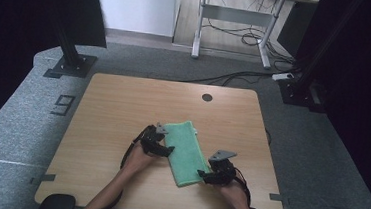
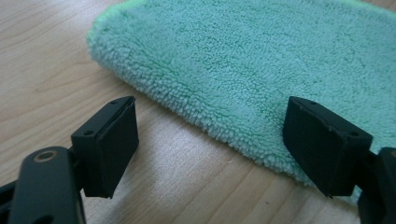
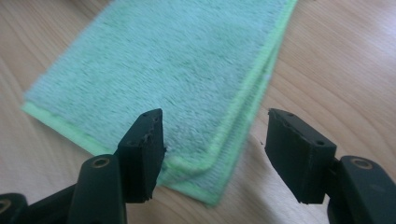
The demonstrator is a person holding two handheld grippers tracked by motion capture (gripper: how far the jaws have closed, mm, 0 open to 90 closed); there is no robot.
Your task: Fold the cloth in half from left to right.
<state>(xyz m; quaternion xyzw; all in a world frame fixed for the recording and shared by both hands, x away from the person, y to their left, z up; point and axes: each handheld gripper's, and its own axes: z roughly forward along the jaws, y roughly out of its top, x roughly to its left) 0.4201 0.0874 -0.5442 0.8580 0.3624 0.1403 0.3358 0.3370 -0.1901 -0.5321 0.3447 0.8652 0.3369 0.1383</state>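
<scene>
A green towel (image 1: 185, 152), folded into a long strip, lies flat on the wooden table (image 1: 118, 109). My left gripper (image 1: 168, 150) sits at the towel's left long edge, jaws open, with bare wood and the fluffy folded edge (image 2: 219, 93) between them. My right gripper (image 1: 203, 174) is at the towel's near right corner, jaws open. In the right gripper view the stacked corner layers (image 3: 205, 172) lie just ahead of the jaws, not pinched.
A round cable hole (image 1: 207, 97) sits near the table's far edge. Beyond the table a white desk frame (image 1: 235, 23) stands over loose cables on the grey floor. Black stands (image 1: 72, 58) flank the table at the back.
</scene>
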